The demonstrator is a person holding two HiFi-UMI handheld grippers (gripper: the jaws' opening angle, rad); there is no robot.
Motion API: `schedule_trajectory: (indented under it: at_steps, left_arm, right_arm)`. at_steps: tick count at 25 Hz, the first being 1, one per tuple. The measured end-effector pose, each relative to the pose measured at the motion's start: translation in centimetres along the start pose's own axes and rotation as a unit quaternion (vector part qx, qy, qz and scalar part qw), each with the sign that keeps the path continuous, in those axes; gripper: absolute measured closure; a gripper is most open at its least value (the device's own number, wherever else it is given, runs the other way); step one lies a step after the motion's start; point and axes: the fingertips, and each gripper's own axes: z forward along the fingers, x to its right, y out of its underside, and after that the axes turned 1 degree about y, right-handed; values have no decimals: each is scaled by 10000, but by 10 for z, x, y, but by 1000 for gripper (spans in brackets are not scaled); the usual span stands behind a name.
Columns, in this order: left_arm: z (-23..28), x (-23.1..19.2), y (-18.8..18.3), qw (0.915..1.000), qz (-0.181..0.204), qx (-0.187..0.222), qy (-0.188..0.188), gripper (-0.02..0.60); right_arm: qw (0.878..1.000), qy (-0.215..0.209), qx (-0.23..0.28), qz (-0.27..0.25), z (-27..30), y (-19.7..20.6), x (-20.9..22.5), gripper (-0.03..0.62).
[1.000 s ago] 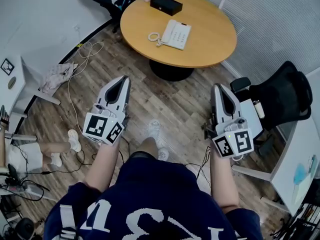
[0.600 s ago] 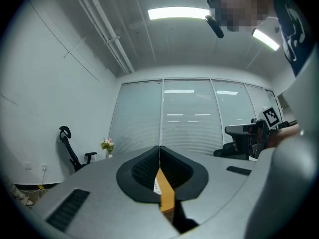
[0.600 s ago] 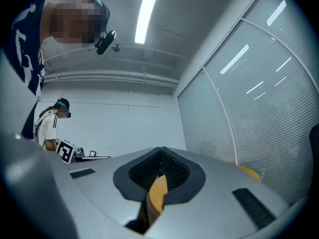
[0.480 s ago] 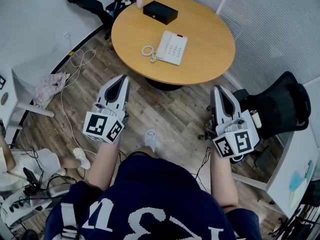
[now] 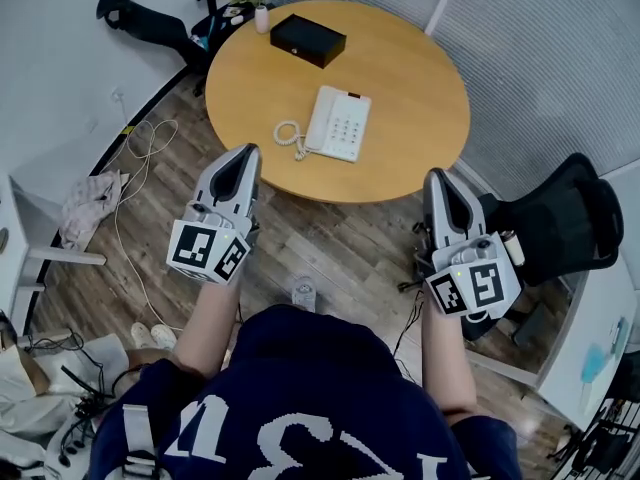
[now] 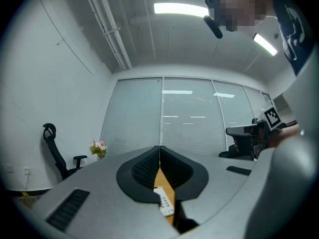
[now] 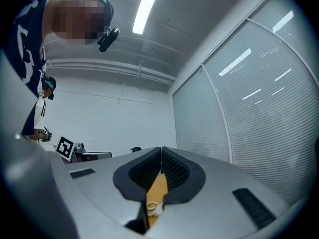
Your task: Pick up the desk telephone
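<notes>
**A:** Entry one, the task's thing?

**B:** Desk telephone (image 5: 340,123): white, keypad up, lying flat on the round table (image 5: 420,158), left of the table's centre. Its coiled cord (image 5: 288,133) is bunched against its left side. A black box (image 5: 308,40) sits at the far edge, well apart from it.

**A:** Entry two, tools?

**B:** Left gripper (image 5: 249,152) and right gripper (image 5: 437,175). On both the jaws are pressed together with nothing between them. Both hang over the floor on the near side of the table, well apart from the telephone.

**A:** Step in hand?

**B:** Approach, by my judgement; no grip is begun.

**A:** Handling notes?

**B:** Part the jaws before reaching the table, not over the keypad. Come in from the near edge. Take the body by its two long sides, one gripper each. Keep the left jaws off the cord. Lift level, since the handset would likely slide off a tilted cradle.
</notes>
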Motion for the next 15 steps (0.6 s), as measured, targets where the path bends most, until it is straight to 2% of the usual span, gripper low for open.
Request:
schedule_trajectory:
  at_steps: [10,15]
  left_arm:
    - [41,-19,26,9994,-196,-196,188,566]
    - [62,-28,38,9994,-242,-242,77,566]
  right_arm:
    - [9997,57,-257,-15,36,17,17,566]
    - [9994,-43,-344,-19,57,29,32,566]
